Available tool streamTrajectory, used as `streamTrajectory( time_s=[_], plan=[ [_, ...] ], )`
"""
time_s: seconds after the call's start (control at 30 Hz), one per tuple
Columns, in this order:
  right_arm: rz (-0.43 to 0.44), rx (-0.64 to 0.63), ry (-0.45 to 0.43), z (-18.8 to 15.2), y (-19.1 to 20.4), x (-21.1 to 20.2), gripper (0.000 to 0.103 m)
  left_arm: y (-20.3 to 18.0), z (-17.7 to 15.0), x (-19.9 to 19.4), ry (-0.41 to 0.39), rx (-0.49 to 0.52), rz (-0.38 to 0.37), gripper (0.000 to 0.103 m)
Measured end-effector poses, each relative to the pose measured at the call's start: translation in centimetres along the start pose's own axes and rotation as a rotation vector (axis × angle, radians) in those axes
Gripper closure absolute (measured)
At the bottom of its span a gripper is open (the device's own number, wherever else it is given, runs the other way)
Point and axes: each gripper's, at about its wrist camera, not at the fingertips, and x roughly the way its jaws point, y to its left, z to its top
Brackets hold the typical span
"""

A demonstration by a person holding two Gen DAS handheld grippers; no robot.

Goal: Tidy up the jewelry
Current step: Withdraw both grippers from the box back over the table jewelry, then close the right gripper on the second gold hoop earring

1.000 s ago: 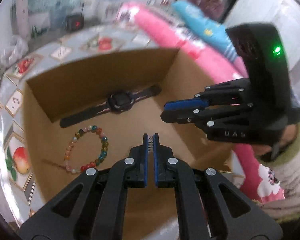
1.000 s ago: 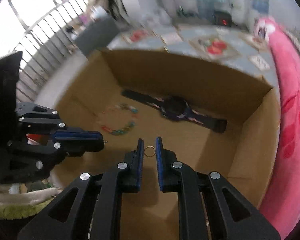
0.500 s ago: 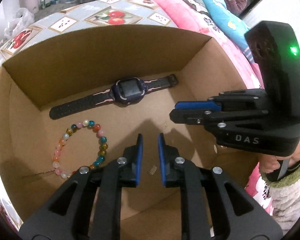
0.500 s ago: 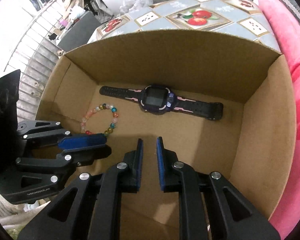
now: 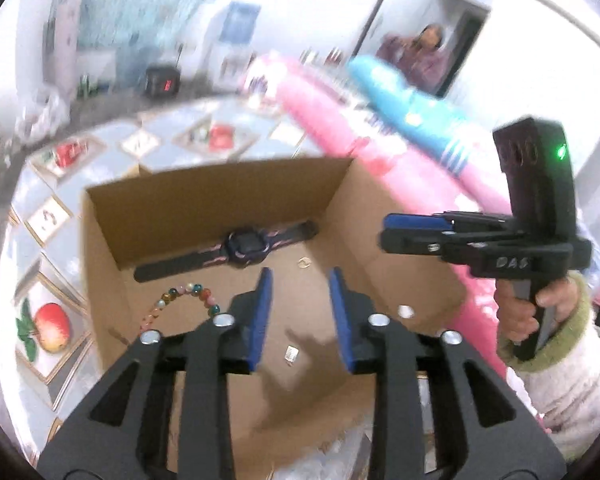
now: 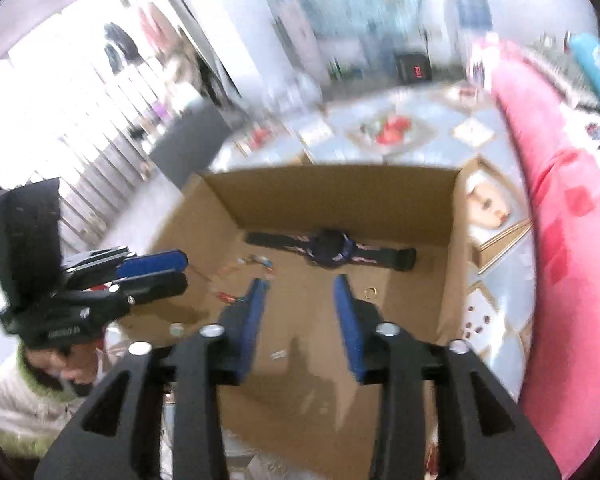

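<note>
An open cardboard box [image 5: 220, 188] [image 6: 340, 196] holds a dark watch [image 5: 246, 248] [image 6: 332, 250], a coloured bead bracelet [image 5: 188, 294] [image 6: 256, 260], a small gold ring [image 5: 303, 262] [image 6: 370, 292] and a small silver clip [image 5: 291, 354] [image 6: 278, 355]. My left gripper [image 5: 300, 320] is open and empty above the box's near side. My right gripper [image 6: 300, 320] is open and empty too; it shows in the left wrist view [image 5: 416, 228] at the right, raised above the box.
The box stands on a tiled floor with fruit pictures [image 5: 44, 328] [image 6: 392, 128]. A pink bolster [image 5: 380, 160] [image 6: 560, 240] runs along the box's right side. A small white bead [image 5: 405, 311] lies in the box. A black clock [image 5: 162, 82] sits far back.
Both grippers opened wide and drew up and back from the box. The ring and the silver clip now lie on the box floor, released.
</note>
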Motion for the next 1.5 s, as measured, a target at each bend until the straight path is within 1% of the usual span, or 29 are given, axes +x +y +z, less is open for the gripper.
streamTrajectory(
  time_s=[0.07,0.13,0.23,0.27,0.33,0.37,0.43,0.47,0.53,0.57,0.63,0.67,0.73,0.77,0.83,1.0,1.13,1.23,1.3,1.4,1.5],
  plan=[
    [0.024,-0.02,-0.08,-1.9,0.6,-3.3,0.053,-0.8,-1.7,-2.9,-0.057,0.033,-0.015,0.059],
    [0.06,-0.028,-0.139,-4.3,1.0,-6.0,0.049,-1.6,-4.1,-5.2,-0.092,0.067,-0.009,0.055],
    [0.063,-0.009,-0.174,-8.3,1.3,-8.3,0.045,-2.4,-6.7,-6.8,-0.104,0.088,0.017,0.052],
    [0.062,0.009,-0.168,-9.4,1.3,-8.4,0.045,-2.8,-8.0,-7.1,-0.097,0.088,0.012,0.051],
    [0.028,0.05,-0.129,-11.8,1.3,-7.6,0.045,-3.8,-9.7,-6.8,-0.066,0.099,0.02,0.051],
    [-0.001,0.066,-0.097,-13.1,1.4,-6.7,0.045,-4.1,-10.3,-6.4,-0.051,0.108,0.032,0.051],
    [-0.025,0.097,-0.046,-15.1,1.5,-4.9,0.045,-5.1,-11.9,-4.8,-0.001,0.137,0.055,0.051],
    [-0.032,0.122,-0.008,-16.3,1.4,-3.6,0.047,-5.3,-12.5,-4.0,0.02,0.147,0.075,0.051],
    [-0.04,0.136,0.05,-17.7,1.8,-1.5,0.059,-6.0,-13.8,-2.0,0.073,0.182,0.11,0.051],
    [-0.055,0.13,0.071,-18.3,2.0,-0.8,0.062,-6.2,-14.1,-1.3,0.085,0.196,0.122,0.053],
    [-0.081,0.108,0.08,-18.7,2.7,-0.2,0.064,-6.8,-14.9,-0.2,0.109,0.231,0.137,0.06],
    [-0.08,0.093,0.083,-18.9,3.1,0.1,0.065,-6.8,-15.2,0.0,0.112,0.245,0.139,0.06],
    [-0.109,0.056,0.087,-19.2,3.7,0.4,0.065,-7.2,-15.5,0.7,0.121,0.264,0.152,0.062],
    [-0.125,0.035,0.093,-19.2,4.0,0.7,0.065,-7.2,-15.5,0.9,0.125,0.264,0.153,0.064],
    [-0.13,0.027,0.1,-19.0,4.1,1.1,0.065,-7.1,-15.7,1.3,0.138,0.249,0.139,0.065],
    [-0.171,-0.009,0.117,-19.4,4.7,1.8,0.067,-6.9,-16.5,2.3,0.161,0.235,0.142,0.066],
    [-0.206,-0.027,0.114,-18.9,5.0,2.2,0.069,-6.5,-16.8,2.6,0.162,0.221,0.133,0.066],
    [-0.23,-0.049,0.119,-18.5,5.5,2.6,0.072,-6.3,-16.8,2.7,0.16,0.224,0.131,0.066],
    [-0.236,-0.056,0.112,-18.2,5.7,2.9,0.075,-6.2,-16.9,2.7,0.16,0.23,0.135,0.066],
    [-0.228,-0.087,0.093,-18.0,6.3,2.9,0.076,-6.0,-17.0,2.7,0.162,0.231,0.135,0.066],
    [-0.239,-0.127,0.101,-18.1,7.1,3.5,0.08,-5.8,-17.0,2.8,0.165,0.224,0.132,0.066]
  ],
)
